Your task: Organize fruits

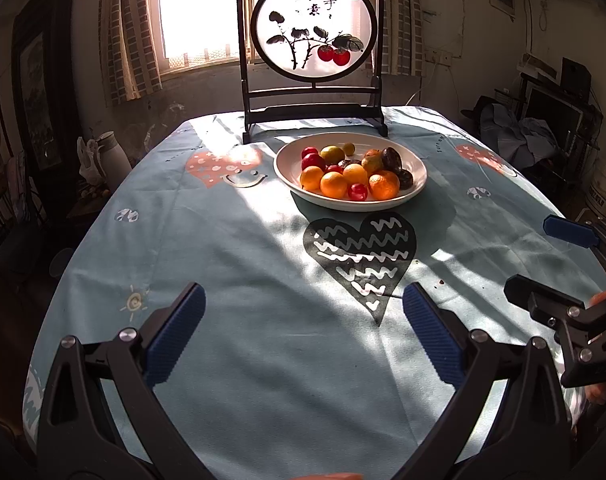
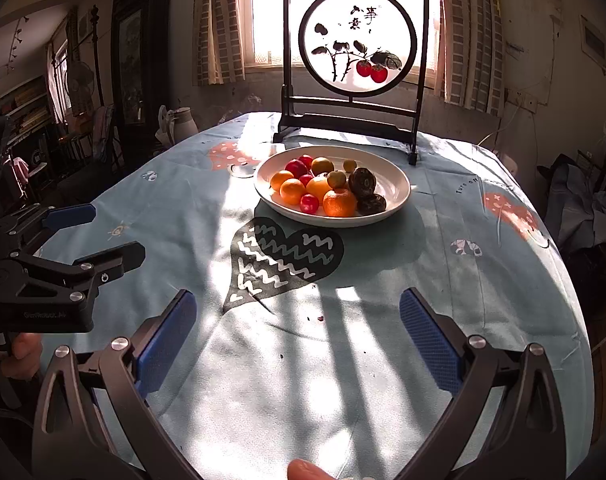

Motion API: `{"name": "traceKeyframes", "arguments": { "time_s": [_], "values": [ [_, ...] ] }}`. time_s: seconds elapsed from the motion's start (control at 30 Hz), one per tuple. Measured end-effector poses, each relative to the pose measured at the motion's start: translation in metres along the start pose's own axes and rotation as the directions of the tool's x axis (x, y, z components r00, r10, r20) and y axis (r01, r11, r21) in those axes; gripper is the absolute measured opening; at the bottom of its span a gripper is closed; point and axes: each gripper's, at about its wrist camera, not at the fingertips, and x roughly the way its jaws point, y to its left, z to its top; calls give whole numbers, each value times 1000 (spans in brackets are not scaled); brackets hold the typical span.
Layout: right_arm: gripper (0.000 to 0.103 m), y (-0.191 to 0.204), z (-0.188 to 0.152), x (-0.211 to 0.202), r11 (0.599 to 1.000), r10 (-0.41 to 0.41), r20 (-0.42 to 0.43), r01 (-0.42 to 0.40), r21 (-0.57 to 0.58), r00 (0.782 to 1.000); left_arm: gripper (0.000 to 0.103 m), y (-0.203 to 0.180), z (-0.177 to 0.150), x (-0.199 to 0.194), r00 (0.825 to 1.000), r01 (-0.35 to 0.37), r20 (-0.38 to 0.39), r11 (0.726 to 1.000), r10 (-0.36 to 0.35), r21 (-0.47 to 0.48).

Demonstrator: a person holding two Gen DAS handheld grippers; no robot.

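My left gripper (image 1: 303,312) jaws spread wide, empty, over the table's near edge, my right gripper (image 2: 297,320) likewise open beside it, fruits (image 1: 353,174) heaped in white plate (image 1: 417,184) toward the table's (image 1: 231,240) far edge, before a painted screen (image 1: 313,32).

Oranges (image 1: 334,185), red cherry tomatoes (image 1: 358,191), greenish plums (image 1: 332,154) and dark passion fruits (image 1: 391,159) lie heaped in a white bowl (image 1: 287,168) mid-table.

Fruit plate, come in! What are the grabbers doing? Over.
Left gripper open, empty. Right gripper open, empty. Fruit all piled on the white plate, untouched. Path over the tablecloth clear.
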Motion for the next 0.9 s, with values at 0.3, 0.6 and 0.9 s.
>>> {"name": "traceKeyframes", "arguments": {
  "time_s": [0.3,0.6,0.9],
  "values": [
    [102,-1,0,0,1000,0,-1,0,1,1000,101,-1,0,0,1000,-1,0,1000,1,1],
    [102,-3,-2,1,1000,2,-4,-2,4,1000,101,-4,-1,1,1000,-2,1,1000,2,5],
    [102,-3,-3,1,1000,0,-7,0,3,1000,101,-5,-3,1,1000,-8,0,1000,8,9]
  ]
}}
